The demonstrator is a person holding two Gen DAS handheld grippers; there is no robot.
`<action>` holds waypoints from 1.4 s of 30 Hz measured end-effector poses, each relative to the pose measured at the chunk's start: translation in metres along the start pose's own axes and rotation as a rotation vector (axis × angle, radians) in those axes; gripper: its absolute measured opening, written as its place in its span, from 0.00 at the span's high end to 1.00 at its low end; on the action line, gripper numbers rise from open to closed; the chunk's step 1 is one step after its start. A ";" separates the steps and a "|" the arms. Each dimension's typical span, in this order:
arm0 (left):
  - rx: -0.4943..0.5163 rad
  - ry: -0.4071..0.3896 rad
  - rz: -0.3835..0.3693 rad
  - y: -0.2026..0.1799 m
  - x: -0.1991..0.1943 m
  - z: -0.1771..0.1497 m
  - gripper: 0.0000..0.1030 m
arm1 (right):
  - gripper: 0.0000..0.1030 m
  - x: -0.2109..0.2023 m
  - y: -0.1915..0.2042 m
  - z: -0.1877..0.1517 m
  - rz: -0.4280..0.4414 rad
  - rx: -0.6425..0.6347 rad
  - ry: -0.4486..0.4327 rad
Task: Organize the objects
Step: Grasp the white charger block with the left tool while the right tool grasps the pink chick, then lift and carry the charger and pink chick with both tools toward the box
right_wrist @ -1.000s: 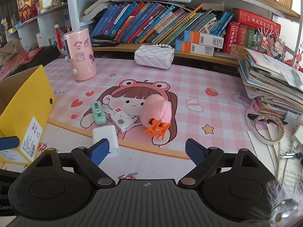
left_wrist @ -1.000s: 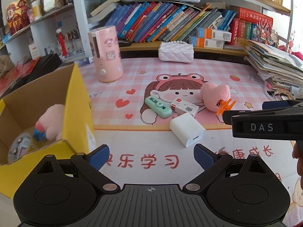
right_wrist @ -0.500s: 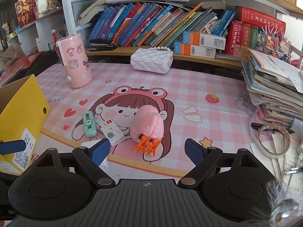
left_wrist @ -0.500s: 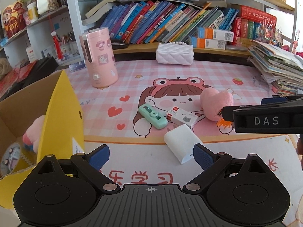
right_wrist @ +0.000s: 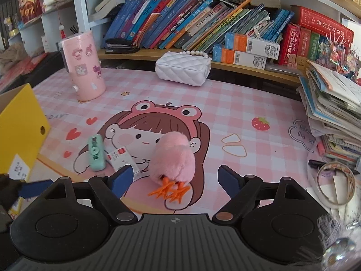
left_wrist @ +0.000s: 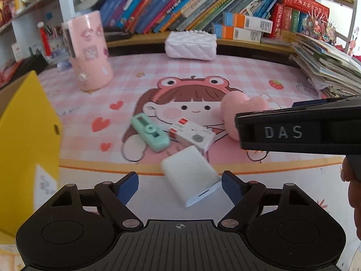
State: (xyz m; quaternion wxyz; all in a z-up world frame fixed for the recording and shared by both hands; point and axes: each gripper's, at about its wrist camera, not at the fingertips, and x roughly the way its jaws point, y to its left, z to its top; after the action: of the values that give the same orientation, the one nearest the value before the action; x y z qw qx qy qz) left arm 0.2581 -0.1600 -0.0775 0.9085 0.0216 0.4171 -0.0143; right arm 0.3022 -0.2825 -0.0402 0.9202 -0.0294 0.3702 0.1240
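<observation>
Power bank (left_wrist: 190,176), white, lies on the mat (left_wrist: 237,72) at 6 o'clock of the printed cartoon girl, right at the mat's pink/white border. The left gripper (left_wrist: 179,184) hangs over it w/ jaws apart; they've just been narrowing, and the bank's near end sits between the blue fingers (left_wrist: 128,185), but the pads don't seem to press on it (view is blurred there, so not certain).

Pink plush (right_wrist: 172,158) w/ orange feet lies at 3 o'clock of the girl's face. The right gripper (right_wrist: 173,181) is over it, jaws apart and just been closing a bit; the orange feet lie between the fingertips, untouched.

Green remote (left_wrist: 150,133) and small white box (left_wrist: 191,135) w/ red label lie side by side at approx 12 o'clock from the power bank, the box's corner nearly touching it.

Yellow carton (left_wrist: 27,149) stands at 9 o'clock, at the mat's left edge. Pink cylinder (right_wrist: 83,70) w/ stickers stands upright at 11 o'clock; white quilted purse (right_wrist: 182,68) at 12, against the bookshelf (right_wrist: 180,22). Paper stack (right_wrist: 331,110) at 3 o'clock.
</observation>
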 end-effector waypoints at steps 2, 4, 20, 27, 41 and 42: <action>0.002 0.010 0.002 -0.003 0.007 0.001 0.20 | 0.20 0.005 -0.001 0.002 -0.006 -0.009 0.007; -0.014 0.030 0.009 -0.003 0.015 0.001 0.24 | 0.20 0.010 -0.002 0.004 -0.010 -0.019 0.014; -0.023 0.053 -0.017 0.016 0.005 -0.002 0.59 | 0.49 0.056 0.006 0.006 0.018 -0.033 0.136; -0.065 0.008 -0.035 0.031 -0.021 0.001 0.60 | 0.51 0.038 0.001 0.004 0.028 0.031 0.091; -0.114 -0.057 -0.081 0.042 -0.062 -0.006 0.60 | 0.51 -0.031 0.006 -0.026 0.024 0.085 0.071; -0.113 -0.056 -0.086 0.043 -0.064 -0.008 0.60 | 0.51 -0.035 0.009 -0.030 0.022 0.079 0.069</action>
State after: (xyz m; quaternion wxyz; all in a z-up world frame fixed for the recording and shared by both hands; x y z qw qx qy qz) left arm 0.2121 -0.1167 -0.0326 0.9182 -0.0480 0.3921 -0.0302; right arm 0.2558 -0.2856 -0.0371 0.9058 0.0067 0.4068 0.1183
